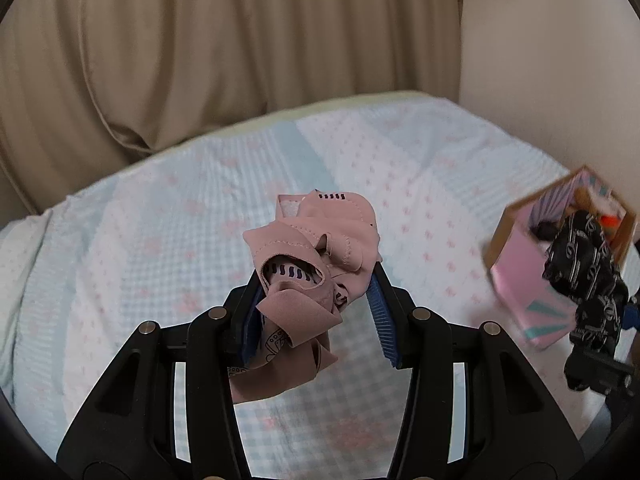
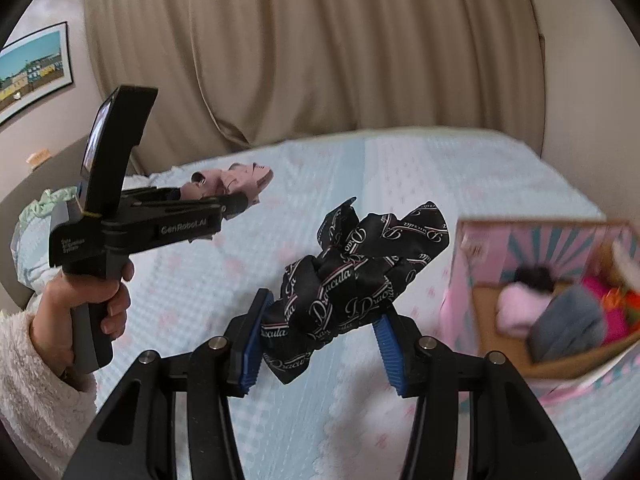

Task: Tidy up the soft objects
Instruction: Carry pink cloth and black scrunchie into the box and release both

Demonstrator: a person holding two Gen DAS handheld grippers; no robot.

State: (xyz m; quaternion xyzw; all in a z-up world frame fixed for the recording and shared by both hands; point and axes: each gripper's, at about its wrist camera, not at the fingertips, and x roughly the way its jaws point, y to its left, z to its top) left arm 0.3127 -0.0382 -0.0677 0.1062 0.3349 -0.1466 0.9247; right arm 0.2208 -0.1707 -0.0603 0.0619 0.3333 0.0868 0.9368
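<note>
My left gripper (image 1: 320,288) is shut on a crumpled pink cloth with dark markings (image 1: 312,264) and holds it above the bed. It also shows in the right wrist view (image 2: 236,196) with the pink cloth (image 2: 236,178) at its tip. My right gripper (image 2: 320,320) is shut on a black printed satin cloth (image 2: 352,280), held above the bed just left of the box. In the left wrist view the black cloth (image 1: 584,264) hangs at the box's opening. The pink cardboard box (image 2: 560,292) (image 1: 520,276) holds several soft items.
The bed has a pale blue and white checked cover with pink dots (image 1: 180,220) (image 2: 320,400). Beige curtains (image 1: 220,40) hang behind it. A framed picture (image 2: 32,72) hangs on the left wall. A green ruffled cloth (image 2: 44,200) lies at the bed's left end.
</note>
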